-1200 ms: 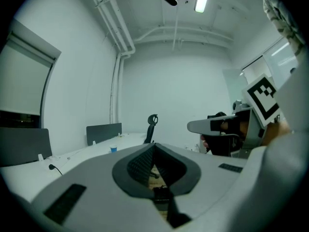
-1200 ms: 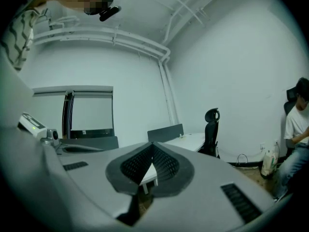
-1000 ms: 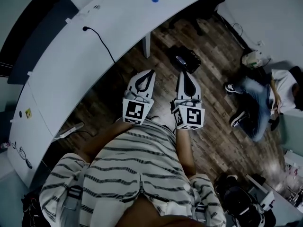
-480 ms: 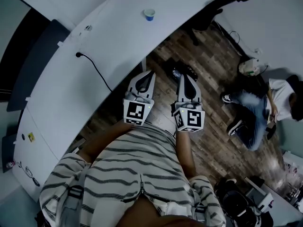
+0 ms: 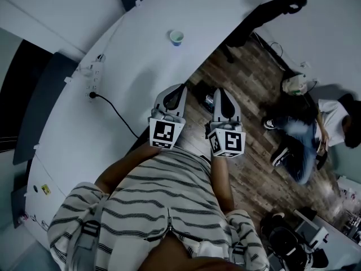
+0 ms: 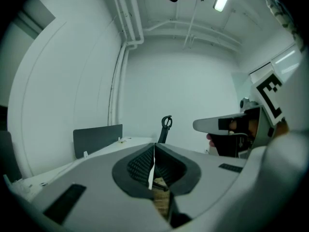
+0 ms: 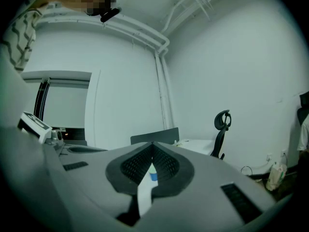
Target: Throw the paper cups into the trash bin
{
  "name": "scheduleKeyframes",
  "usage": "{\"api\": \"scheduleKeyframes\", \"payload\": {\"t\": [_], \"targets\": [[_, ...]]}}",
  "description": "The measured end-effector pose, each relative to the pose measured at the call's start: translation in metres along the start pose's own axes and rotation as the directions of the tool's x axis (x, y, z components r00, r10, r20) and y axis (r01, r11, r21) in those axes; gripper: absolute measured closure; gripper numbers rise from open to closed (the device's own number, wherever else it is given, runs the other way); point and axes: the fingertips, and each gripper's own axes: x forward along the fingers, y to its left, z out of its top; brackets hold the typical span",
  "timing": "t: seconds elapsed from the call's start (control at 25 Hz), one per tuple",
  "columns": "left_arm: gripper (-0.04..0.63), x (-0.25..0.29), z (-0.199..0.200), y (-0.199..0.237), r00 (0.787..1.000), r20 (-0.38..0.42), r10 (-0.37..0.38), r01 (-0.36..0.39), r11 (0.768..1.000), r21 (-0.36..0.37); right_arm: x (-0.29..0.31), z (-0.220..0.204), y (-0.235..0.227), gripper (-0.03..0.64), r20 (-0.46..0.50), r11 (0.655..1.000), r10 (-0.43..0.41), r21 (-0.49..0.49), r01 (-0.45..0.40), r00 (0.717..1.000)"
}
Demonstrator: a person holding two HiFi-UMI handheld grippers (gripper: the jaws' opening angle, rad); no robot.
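A: The left claw [image 5: 179, 89] is shut tight with nothing in it, its ribbed dark pads [image 6: 139, 166] pressed flat together. The right claw [image 5: 220, 92] is closed and empty too, with its tips meeting.

B: And the cup?

A: One paper cup [image 5: 176, 36] stands upright on the far part of the white table [image 5: 130, 55], well apart from both claws. In the right gripper view a sliver of its blue shows through the slit between the pads.

B: What could spoil it?

A: Both claws must open first, I'd judge. If they go in closed, the hard tips would just knock it over. It's thin paper, tapered and light, on a smooth table, so a glancing touch could send it skating. A hard squeeze could crumple the wall. Whether it holds liquid I can't tell.

B: Anything around it?

A: A white power strip [image 5: 94, 72] with a black cable [image 5: 115, 110] lies on the table to the left, clear of the cup. A black office chair [image 5: 265, 10] stands far right. A person [image 5: 307, 134] sits on the wood-plank floor [image 5: 248, 83] at right. I can't pick out a trash bin, so the carry may be long, and a loose grip could drop the cup.
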Motion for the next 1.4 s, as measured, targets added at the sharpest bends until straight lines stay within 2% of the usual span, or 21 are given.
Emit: {"api": "scheduleKeyframes", "payload": {"t": [0.24, 0.52, 1.0, 1.4], "targets": [[0.571, 0.029, -0.005, 0.028, 0.999, -0.018, -0.051, 0.051, 0.998, -0.037, 0.041, 0.000, 0.003, 0.606, -0.027, 0.999, -0.024, -0.029, 0.023, 0.999], [0.571, 0.051, -0.020, 0.039, 0.998, -0.043, -0.053, 0.050, 0.996, -0.070, 0.067, -0.004, 0.001, 0.606, -0.052, 0.999, -0.013, -0.049, 0.010, 0.999], [0.570, 0.077, -0.032, 0.058, 0.994, -0.102, 0.048, -0.056, 0.996, -0.072, 0.093, -0.018, -0.009, 0.606, -0.077, 0.998, 0.054, -0.019, -0.056, 0.996], [0.569, 0.109, -0.053, 0.073, 0.979, -0.148, 0.142, -0.152, 0.987, -0.058, 0.097, -0.037, -0.031, 0.606, -0.121, 0.997, 0.072, 0.002, -0.072, 0.990]]}}
